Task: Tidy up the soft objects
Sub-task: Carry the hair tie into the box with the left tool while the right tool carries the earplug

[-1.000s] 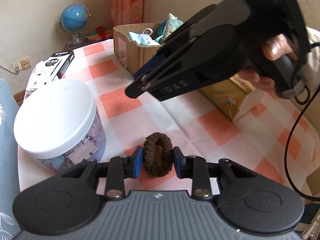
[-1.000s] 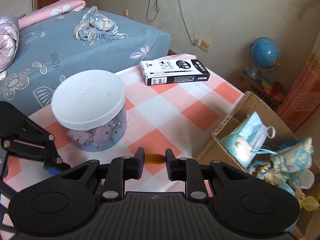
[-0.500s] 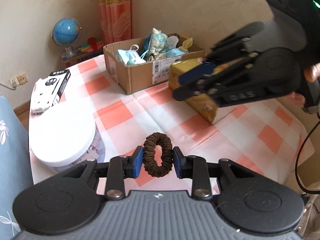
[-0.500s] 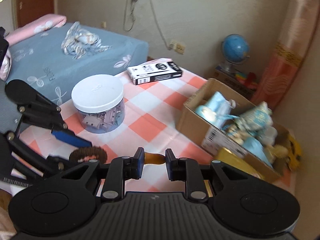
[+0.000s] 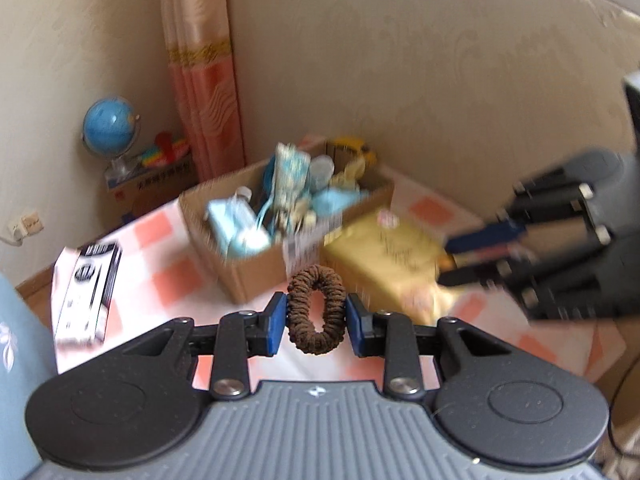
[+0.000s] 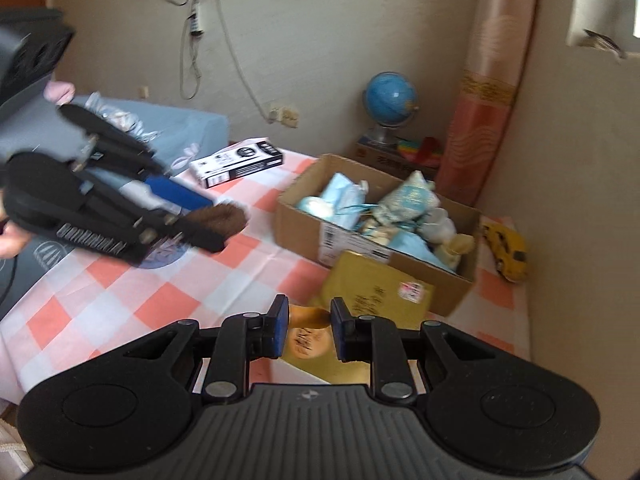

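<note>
My left gripper (image 5: 317, 318) is shut on a brown hair scrunchie (image 5: 317, 309), held upright in the air above the checked table (image 5: 168, 276). It also shows in the right wrist view (image 6: 218, 220), with the scrunchie (image 6: 224, 220) at its tip. My right gripper (image 6: 308, 330) is shut on a small yellow-brown soft thing (image 6: 309, 334), just above a yellow packet (image 6: 372, 300). A cardboard box (image 5: 260, 268) of blue and pale soft items stands at the back; in the right wrist view the box (image 6: 304, 232) is ahead right.
A black-and-white carton (image 6: 238, 164) lies at the table's far left edge. A yellow toy car (image 6: 506, 252) sits beyond the box by the wall. A blue globe (image 6: 390, 98) stands off the table. A blue bed (image 6: 192, 128) lies left.
Both grippers have risen and swung toward the cardboard box, each still holding its item. The white-lidded jar has dropped out of both views.
</note>
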{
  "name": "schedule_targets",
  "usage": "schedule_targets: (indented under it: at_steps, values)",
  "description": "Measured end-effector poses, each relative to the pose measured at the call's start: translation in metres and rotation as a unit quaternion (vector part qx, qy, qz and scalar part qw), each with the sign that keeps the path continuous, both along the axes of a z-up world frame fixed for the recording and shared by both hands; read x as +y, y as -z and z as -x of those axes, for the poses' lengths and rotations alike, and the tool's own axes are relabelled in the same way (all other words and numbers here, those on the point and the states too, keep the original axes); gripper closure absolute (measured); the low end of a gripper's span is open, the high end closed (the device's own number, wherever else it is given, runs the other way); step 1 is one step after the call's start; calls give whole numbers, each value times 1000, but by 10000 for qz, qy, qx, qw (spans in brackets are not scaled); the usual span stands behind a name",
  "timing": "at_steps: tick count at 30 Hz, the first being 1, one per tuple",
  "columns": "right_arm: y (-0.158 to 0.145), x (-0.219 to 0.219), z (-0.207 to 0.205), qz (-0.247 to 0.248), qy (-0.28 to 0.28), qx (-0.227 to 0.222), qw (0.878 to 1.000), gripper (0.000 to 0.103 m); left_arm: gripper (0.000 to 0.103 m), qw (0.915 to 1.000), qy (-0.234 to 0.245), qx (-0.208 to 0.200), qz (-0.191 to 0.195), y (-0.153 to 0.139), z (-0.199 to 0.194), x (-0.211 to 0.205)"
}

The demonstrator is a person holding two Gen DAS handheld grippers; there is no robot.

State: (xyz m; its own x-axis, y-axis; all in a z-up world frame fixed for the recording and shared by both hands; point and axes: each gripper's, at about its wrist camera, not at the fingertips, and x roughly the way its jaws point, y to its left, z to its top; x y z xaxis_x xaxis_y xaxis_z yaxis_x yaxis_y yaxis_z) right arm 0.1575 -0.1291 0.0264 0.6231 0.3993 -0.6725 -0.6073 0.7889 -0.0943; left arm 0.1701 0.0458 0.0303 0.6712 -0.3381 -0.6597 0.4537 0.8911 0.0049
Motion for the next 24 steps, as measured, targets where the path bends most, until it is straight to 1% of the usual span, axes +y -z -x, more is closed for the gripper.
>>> schedule_targets:
  at_steps: [4,9,11,12,14,16,17,18,20,22,24]
  values:
    - [-2,-11,-1,-76,145,-39,9999,77,72,10000,-49,-78,13,-4,-39,-15]
    - [-3,-19,-5,-93,266,-67,9996,77,72,9995,-304,-38,-45,5,-85,-26]
    - [-4,-22,-5,-82,297,-78,9995,77,72,9992,-408,13,10,9,-100,-28]
    - [-4,-23,-6,-81,312,-77,9994,77,70,9990,-449,3,-16,10,-106,-29]
    - [-4,-24,-8,-67,324,-81,9994,77,69,9984,-561,-56,-43,14,-113,-32]
    - [-4,-25,-9,-58,338,-91,9994,77,52,9979,-643,-51,13,17,-115,-31]
    - [-4,-25,-10,-58,343,-88,9994,77,34,9976,-691,-71,57,18,-115,-31]
    - [-4,-25,-12,-53,348,-93,9993,77,20,9972,-718,-148,113,18,-112,-30]
    - [-5,-24,-14,-47,350,-107,9993,77,10,9965,-771,-310,127,16,-105,-28]
    - [-6,-24,-16,-58,355,-119,9993,77,8,9951,-837,-501,129,14,-92,-25]
    - [-6,-24,-19,-65,362,-126,9992,77,1,9932,-950,-647,173,10,-77,-20]
